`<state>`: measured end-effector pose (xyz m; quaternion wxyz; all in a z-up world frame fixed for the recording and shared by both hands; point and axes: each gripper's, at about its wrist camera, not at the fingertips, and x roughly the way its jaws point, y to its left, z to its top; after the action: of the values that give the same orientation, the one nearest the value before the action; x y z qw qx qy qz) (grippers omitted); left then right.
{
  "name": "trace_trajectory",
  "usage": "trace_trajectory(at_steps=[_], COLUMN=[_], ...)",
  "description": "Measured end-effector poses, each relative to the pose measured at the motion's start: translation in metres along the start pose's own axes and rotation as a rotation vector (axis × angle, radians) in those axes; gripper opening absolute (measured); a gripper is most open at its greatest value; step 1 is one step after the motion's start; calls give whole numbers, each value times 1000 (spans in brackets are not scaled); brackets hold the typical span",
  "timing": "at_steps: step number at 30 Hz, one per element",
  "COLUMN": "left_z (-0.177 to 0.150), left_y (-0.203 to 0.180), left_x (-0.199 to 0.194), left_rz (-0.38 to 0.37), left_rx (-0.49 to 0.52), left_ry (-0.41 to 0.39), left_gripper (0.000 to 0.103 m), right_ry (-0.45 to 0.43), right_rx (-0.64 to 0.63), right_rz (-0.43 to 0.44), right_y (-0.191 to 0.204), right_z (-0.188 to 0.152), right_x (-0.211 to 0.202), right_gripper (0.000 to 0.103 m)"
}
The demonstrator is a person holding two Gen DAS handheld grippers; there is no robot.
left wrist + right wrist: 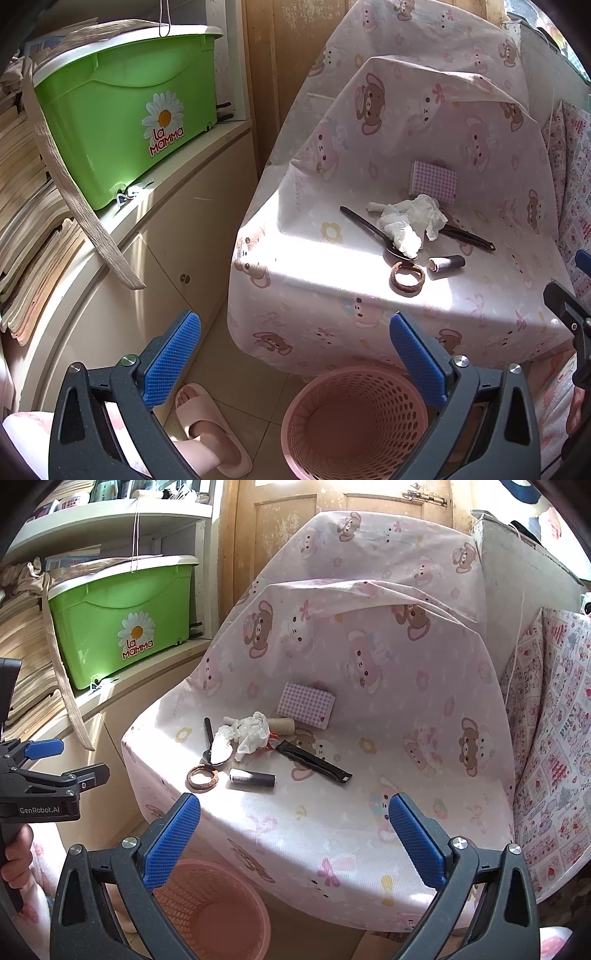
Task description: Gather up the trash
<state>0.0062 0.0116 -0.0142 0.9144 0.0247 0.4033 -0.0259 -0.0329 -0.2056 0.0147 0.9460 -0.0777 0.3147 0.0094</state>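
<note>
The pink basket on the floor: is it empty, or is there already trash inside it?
Empty, as far as shown. The left wrist view looks down into the pink basket and shows only its bare bottom and perforated wall.

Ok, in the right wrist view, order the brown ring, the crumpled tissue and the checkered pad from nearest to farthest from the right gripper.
From the right gripper:
1. Brown ring, near the cloth's front edge, left.
2. Crumpled tissue, behind it, lying over the spoon.
3. Checkered pad, farthest back, toward the chair back.
</note>
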Motion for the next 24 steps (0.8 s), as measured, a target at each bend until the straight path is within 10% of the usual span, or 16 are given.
trace_trajectory(at_steps=[24], left_z=[-2], left_y=[-4], left_x=[4], left_rz=[2], left_rx=[20], left_ry=[21], left_gripper=[102], right_ry=[133], right_rx=[25], right_rz=[41], right_y=[0], right_z=[-4], right_x=[22], right_gripper=[103])
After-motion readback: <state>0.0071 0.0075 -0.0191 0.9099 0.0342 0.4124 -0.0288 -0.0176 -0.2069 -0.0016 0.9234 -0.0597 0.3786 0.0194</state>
